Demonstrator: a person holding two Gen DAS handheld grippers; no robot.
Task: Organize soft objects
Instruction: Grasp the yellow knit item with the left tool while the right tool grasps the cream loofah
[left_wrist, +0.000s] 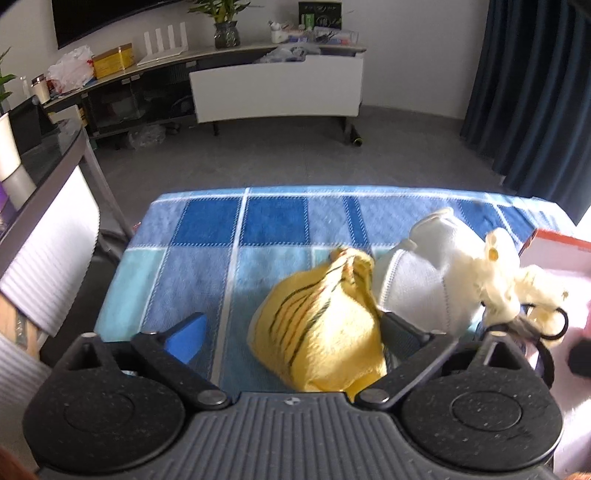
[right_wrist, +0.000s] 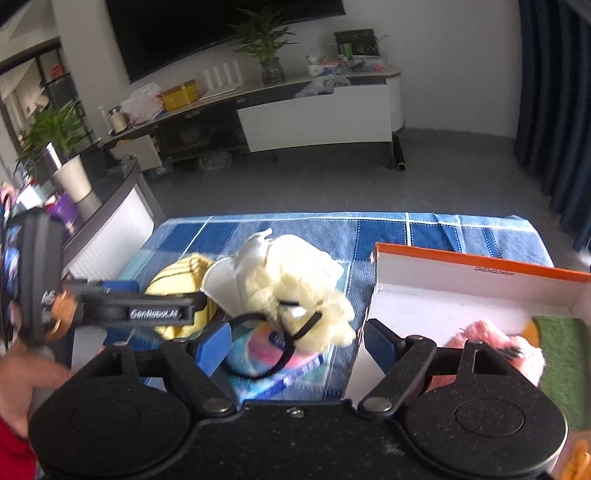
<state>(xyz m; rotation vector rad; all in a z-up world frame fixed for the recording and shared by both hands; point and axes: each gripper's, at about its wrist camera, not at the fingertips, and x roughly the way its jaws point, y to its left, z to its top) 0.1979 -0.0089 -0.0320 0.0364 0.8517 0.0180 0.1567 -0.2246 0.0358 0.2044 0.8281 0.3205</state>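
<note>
- Your left tongs (left_wrist: 291, 332) are released; the yellow striped cloth (left_wrist: 317, 328) lies blurred between them.
- Your right tongs (right_wrist: 295, 345) are released; they hide part of the pink plush (right_wrist: 491, 339) at lower right.

Blk grippers (right_wrist: 297, 345) – blue pads (right_wrist: 216, 350).

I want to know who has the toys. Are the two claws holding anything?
No. The left gripper stands open around the yellow striped cloth; the right gripper is open and empty.
</note>
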